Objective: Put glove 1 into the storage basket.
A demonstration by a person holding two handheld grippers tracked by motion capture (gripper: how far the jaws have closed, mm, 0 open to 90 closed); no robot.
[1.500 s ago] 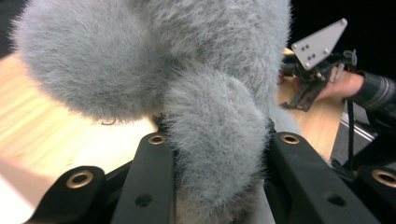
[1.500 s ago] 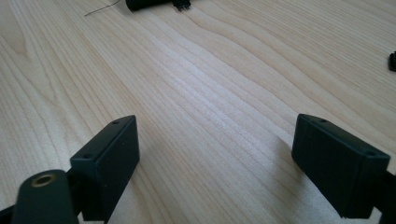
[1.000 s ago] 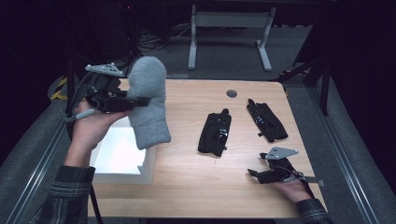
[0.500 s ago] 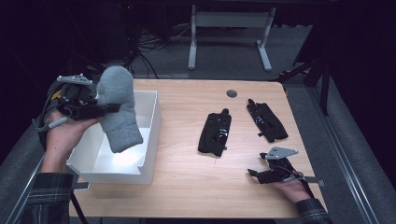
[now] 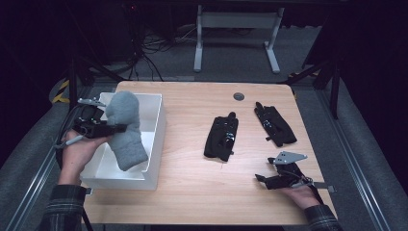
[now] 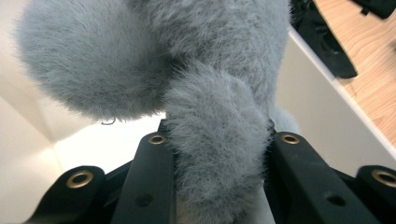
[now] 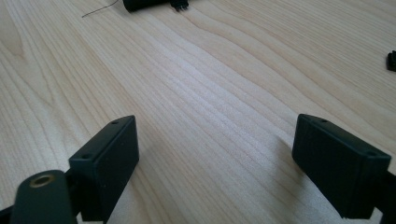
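Fluffy grey sock [image 5: 126,129] hangs at the far left, pinched by the left gripper [image 5: 111,130] above the white bin [image 5: 156,139], its toe dipping inside near the bin's right wall. In the left gripper view the sock [image 6: 215,154] bulges between the two black jaws, which squeeze it from both sides. Risk: if the jaws let go with the sock leaning on the wall, part may drape over the rim and slide onto the table [image 5: 192,187]; fuzz could also cling to the pads. Two black gloves [image 5: 222,137] [image 5: 275,124] lie mid-table, apart. At the near right, the right gripper [image 5: 262,179] rests on the wood, its jaws spread wide around nothing.
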